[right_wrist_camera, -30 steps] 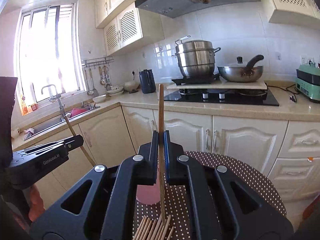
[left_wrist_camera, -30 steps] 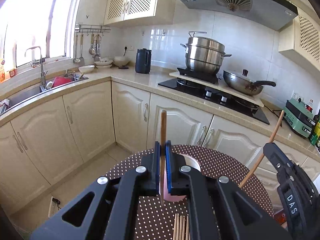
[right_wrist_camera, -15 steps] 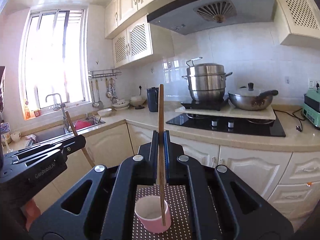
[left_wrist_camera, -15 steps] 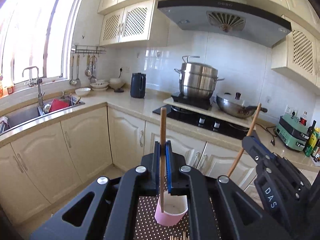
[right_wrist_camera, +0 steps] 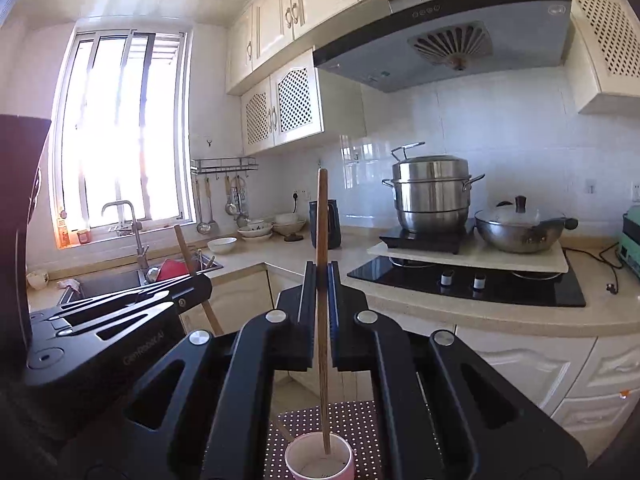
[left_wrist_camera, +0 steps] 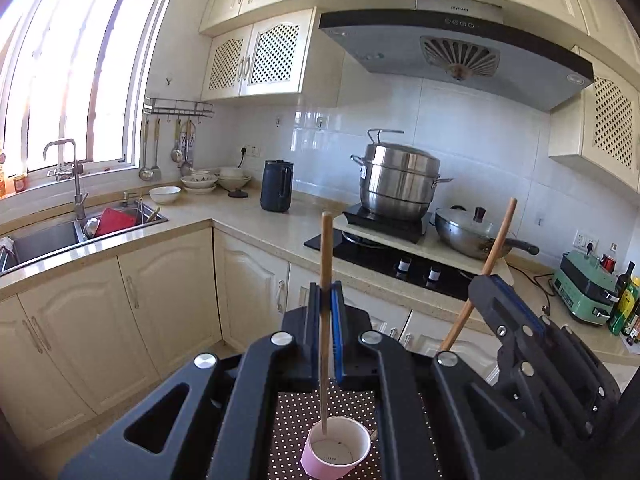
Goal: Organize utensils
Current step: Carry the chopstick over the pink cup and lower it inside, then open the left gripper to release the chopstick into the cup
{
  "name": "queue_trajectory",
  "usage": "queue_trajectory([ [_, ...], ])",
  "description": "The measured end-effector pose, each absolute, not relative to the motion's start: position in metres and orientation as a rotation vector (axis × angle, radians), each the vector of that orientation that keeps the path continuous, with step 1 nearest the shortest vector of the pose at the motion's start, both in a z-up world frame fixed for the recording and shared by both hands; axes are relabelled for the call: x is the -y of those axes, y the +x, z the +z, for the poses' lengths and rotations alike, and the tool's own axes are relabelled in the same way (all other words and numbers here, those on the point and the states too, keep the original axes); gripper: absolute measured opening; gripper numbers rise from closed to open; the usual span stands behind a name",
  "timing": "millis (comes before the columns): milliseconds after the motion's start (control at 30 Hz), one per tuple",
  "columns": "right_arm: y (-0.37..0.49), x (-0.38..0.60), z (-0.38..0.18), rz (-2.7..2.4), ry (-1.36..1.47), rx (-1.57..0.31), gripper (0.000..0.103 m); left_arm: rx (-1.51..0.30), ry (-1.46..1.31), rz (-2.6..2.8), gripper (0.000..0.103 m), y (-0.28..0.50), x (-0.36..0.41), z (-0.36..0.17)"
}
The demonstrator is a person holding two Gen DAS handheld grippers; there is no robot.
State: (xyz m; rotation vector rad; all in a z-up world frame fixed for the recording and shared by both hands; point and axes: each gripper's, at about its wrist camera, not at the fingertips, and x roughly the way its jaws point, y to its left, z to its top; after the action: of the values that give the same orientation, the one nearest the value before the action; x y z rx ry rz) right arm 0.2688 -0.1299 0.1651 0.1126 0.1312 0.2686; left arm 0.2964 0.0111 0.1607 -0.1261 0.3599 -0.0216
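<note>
My left gripper (left_wrist_camera: 327, 300) is shut on a wooden chopstick (left_wrist_camera: 325, 264), held upright, its lower tip inside the mouth of a pink paper cup (left_wrist_camera: 335, 447). My right gripper (right_wrist_camera: 319, 280) is shut on a second wooden chopstick (right_wrist_camera: 321, 240), upright too, its lower tip inside the same pink cup (right_wrist_camera: 319, 460). The cup stands on a brown polka-dot table (left_wrist_camera: 296, 416). Each gripper shows in the other's view: the right gripper (left_wrist_camera: 486, 285) with its chopstick to the right, the left gripper (right_wrist_camera: 196, 280) to the left.
Behind the table run cream kitchen cabinets (left_wrist_camera: 168, 280) and a counter with a sink (left_wrist_camera: 48, 236), a black jug (left_wrist_camera: 276, 186), a steel steamer pot (left_wrist_camera: 396, 180) and a wok (left_wrist_camera: 468, 230) on the stove. A green appliance (left_wrist_camera: 584, 288) stands at right.
Both grippers have risen and pitched up with their chopsticks. The loose chopstick pile has dropped out of view, and both stick tips now sit in the pink cup's mouth.
</note>
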Motion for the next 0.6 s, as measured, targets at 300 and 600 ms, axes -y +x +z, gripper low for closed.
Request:
queue_trajectory([
  [300,0.314,0.126,0.1,0.278,0.15,-0.297,0.006,-0.499,-0.151,-0.038,0.006,0.339,-0.018,0.1],
  [600,0.331,0.114,0.033,0.264,0.151,-0.463,0.006,-0.603,-0.124,-0.036,0.007,0.358,-0.018,0.037],
])
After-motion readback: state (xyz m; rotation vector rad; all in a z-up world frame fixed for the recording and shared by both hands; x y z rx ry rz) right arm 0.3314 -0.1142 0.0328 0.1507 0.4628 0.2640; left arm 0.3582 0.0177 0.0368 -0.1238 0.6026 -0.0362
